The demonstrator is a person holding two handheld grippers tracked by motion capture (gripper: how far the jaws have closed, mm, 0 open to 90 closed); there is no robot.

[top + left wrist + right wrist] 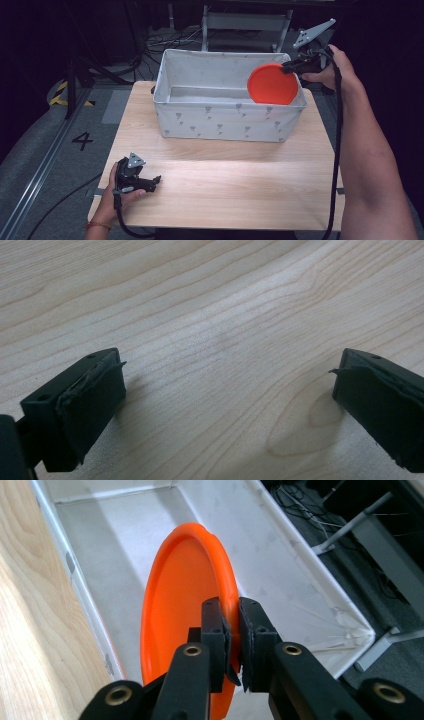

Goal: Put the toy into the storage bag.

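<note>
Right gripper (pixel 292 64) clamping rim of orange plate (pixel 272 84), holding it on edge over right end of white fabric bin (pixel 225 122); plate hanging partly inside bin, near its right wall. Bin sitting toward desk's (pixel 240 185) far edge. Left gripper (pixel 145 182) resting by desk's near left corner, jaws spread wide, gripping nothing. Step in hand looking like placing plate into bin. Next move probably calling for lowering plate to bin floor, then parting jaws.

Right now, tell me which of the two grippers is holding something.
The right gripper, over the white fabric bin, is clamped on the rim of the orange plate. The left gripper is open above bare table.
</note>
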